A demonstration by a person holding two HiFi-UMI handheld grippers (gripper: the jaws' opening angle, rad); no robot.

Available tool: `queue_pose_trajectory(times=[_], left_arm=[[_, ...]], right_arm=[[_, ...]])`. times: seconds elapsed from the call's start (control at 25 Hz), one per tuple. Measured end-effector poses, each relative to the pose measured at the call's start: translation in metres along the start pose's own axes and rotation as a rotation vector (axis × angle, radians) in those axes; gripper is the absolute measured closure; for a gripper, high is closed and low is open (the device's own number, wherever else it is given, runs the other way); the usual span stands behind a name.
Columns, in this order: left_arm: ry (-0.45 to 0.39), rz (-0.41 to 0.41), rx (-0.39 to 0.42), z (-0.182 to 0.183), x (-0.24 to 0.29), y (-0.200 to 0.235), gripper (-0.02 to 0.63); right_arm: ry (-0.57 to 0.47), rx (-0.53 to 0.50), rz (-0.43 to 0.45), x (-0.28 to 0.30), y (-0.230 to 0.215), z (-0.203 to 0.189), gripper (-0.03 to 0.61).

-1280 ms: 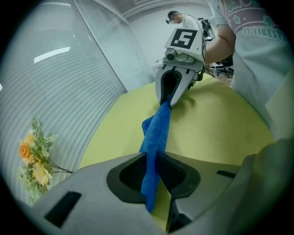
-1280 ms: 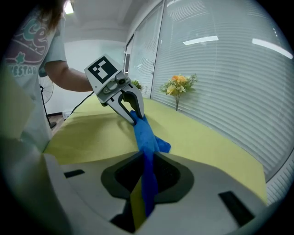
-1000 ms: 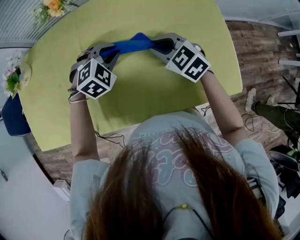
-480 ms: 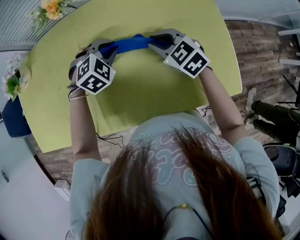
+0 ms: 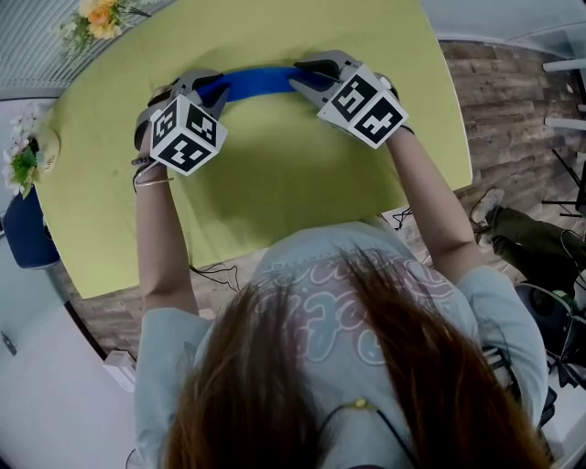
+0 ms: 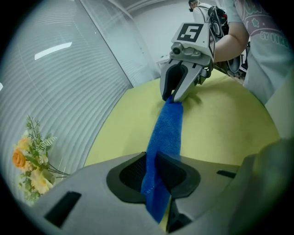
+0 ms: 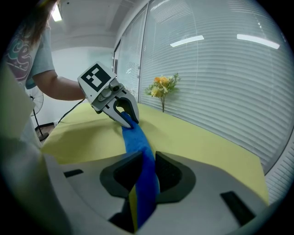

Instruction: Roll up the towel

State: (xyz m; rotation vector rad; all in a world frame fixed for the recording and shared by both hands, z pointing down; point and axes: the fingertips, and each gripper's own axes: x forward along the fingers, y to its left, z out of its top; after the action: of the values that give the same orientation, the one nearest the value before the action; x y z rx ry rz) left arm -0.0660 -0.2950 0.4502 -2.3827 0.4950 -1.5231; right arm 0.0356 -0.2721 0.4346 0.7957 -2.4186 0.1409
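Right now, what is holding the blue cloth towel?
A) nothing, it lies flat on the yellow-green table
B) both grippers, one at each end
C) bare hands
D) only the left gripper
B: the blue cloth towel stretches between the left gripper and the right gripper, each shut on one end.

towel [image 5: 261,82]: blue | table [image 5: 275,192]: yellow-green | marker cubes [image 5: 187,135]: black-white squares | flowers [image 5: 103,11]: orange-yellow

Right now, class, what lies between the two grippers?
The blue towel, drawn into a narrow band, spans from the left gripper to the right gripper, each shut on one end. The head view shows it.
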Motion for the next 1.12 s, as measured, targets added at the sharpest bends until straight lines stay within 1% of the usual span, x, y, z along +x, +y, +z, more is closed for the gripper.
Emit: queue_pose_trajectory(times=[0.44, 0.64, 0.8, 1.0, 1.12], left_arm=[[0.021, 0.003, -0.006, 0.002, 0.008, 0.009, 0.537], [0.014, 0.038, 0.005, 0.004, 0.007, 0.014, 0.535], [-0.019, 0.088, -0.053, 0.003, -0.003, 0.023, 0.480], [-0.080, 0.156, -0.134, 0.004, -0.020, 0.026, 0.459], [-0.114, 0.205, -0.182, 0.006, -0.032, 0.027, 0.457]], right_arm=[[0.012, -0.007, -0.040, 0.001, -0.014, -0.005, 0.485], [0.028, -0.040, -0.051, 0.004, -0.013, -0.008, 0.485], [0.008, -0.031, -0.061, 0.000, -0.015, -0.002, 0.459], [-0.042, -0.022, -0.113, -0.020, -0.020, 0.007, 0.456], [-0.080, -0.004, -0.137, -0.031, -0.022, 0.017, 0.451]])
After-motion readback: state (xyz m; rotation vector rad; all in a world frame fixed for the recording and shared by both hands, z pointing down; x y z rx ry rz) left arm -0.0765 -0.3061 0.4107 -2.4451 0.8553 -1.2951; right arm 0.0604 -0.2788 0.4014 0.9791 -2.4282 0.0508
